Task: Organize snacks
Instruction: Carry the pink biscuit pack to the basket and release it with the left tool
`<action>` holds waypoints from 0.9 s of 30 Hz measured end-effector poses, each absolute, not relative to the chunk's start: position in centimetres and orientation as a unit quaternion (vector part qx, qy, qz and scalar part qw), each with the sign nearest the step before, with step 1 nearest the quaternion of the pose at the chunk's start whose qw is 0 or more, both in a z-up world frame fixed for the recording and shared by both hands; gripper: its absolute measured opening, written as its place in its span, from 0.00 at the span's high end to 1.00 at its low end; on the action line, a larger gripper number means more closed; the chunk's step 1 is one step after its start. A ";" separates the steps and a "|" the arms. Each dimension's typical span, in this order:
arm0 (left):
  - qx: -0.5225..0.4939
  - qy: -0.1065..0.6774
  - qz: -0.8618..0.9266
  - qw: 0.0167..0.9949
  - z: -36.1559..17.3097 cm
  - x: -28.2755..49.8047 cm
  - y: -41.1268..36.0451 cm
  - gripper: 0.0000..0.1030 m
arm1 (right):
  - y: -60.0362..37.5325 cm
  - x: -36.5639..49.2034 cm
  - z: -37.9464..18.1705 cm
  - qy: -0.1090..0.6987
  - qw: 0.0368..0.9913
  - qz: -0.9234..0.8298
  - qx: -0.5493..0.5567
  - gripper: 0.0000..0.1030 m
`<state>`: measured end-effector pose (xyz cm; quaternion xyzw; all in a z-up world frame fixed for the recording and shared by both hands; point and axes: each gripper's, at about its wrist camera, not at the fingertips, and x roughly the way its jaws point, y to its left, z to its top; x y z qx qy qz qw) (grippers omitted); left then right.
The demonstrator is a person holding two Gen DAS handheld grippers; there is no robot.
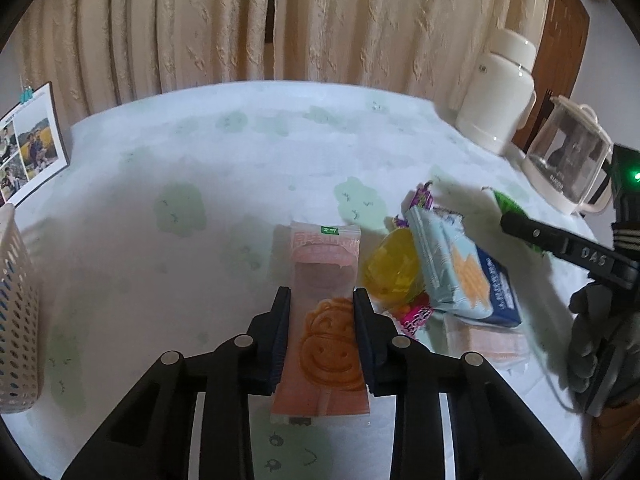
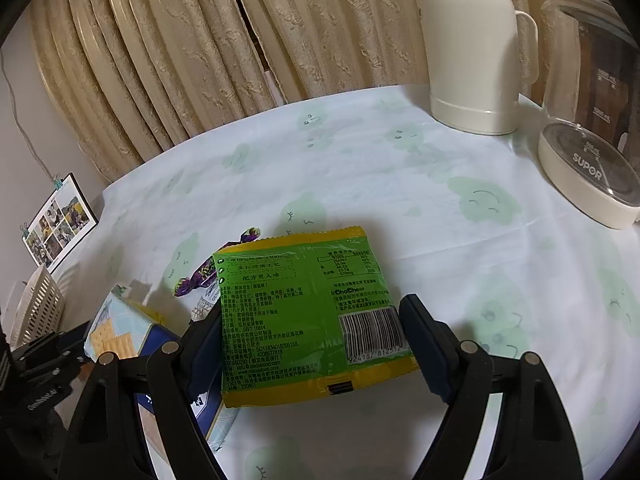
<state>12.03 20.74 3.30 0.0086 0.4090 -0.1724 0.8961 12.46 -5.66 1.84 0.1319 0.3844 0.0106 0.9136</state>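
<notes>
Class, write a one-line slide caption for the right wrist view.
Right gripper clamps a green peanut packet above the tablecloth, kettle behind.

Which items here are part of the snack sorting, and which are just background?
Job: pink snack bar, green packet, cracker pack, purple candy, yellow wrapper, basket.
Background: flask, glass kettle, photo sheet, curtain.

Round table under white cloth with pale green smiley blotches bore: cream thermos jug, glass kettle, white perforated basket, photo collage board, heaped snack packets
</notes>
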 end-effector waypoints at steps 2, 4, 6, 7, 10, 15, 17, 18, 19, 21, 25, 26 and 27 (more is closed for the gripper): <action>0.005 0.399 -0.167 0.902 3.9 11.7 21.1 0.70 | -5.7 12.4 1.8 0.383 0.914 0.010 0.133 0.23; 0.002 0.388 -0.160 0.908 4.6 11.3 21.5 0.70 | -5.7 12.4 1.9 0.382 0.914 0.009 0.134 0.23; -0.003 0.380 -0.152 0.912 5.1 11.0 22.1 0.70 | -5.7 12.3 1.9 0.381 0.915 0.007 0.134 0.23; -0.007 0.376 -0.149 0.915 5.4 10.9 22.4 0.70 | -5.6 12.3 1.9 0.380 0.915 0.006 0.134 0.23; -0.017 0.366 -0.140 0.920 6.1 10.6 23.4 0.70 | -5.6 12.1 2.0 0.377 0.916 0.003 0.133 0.23; -0.022 0.353 -0.128 0.927 6.8 10.1 24.5 0.70 | -5.5 11.7 2.0 0.376 0.917 -0.002 0.137 0.23; -0.021 0.347 -0.121 0.930 7.0 9.9 24.8 0.70 | -5.4 11.6 2.0 0.375 0.917 -0.003 0.137 0.23; -0.021 0.344 -0.119 0.931 7.1 9.8 24.9 0.70 | -5.4 11.7 2.0 0.375 0.917 -0.003 0.137 0.23; -0.022 0.341 -0.116 0.933 7.3 9.7 25.1 0.70 | -5.4 11.7 2.0 0.375 0.917 -0.004 0.137 0.23; -0.026 0.334 -0.111 0.936 7.7 9.6 25.6 0.70 | -5.4 11.7 2.0 0.375 0.917 -0.003 0.138 0.23; -0.038 0.314 -0.088 0.945 8.9 9.1 27.3 0.70 | -5.3 11.6 2.0 0.376 0.917 -0.002 0.137 0.23; -0.042 0.310 -0.081 0.946 9.2 9.0 28.0 0.70 | -5.2 11.6 2.0 0.376 0.917 -0.002 0.136 0.23; -0.047 0.306 -0.075 0.948 9.4 8.9 28.5 0.70 | -5.3 11.6 2.0 0.376 0.917 -0.002 0.136 0.23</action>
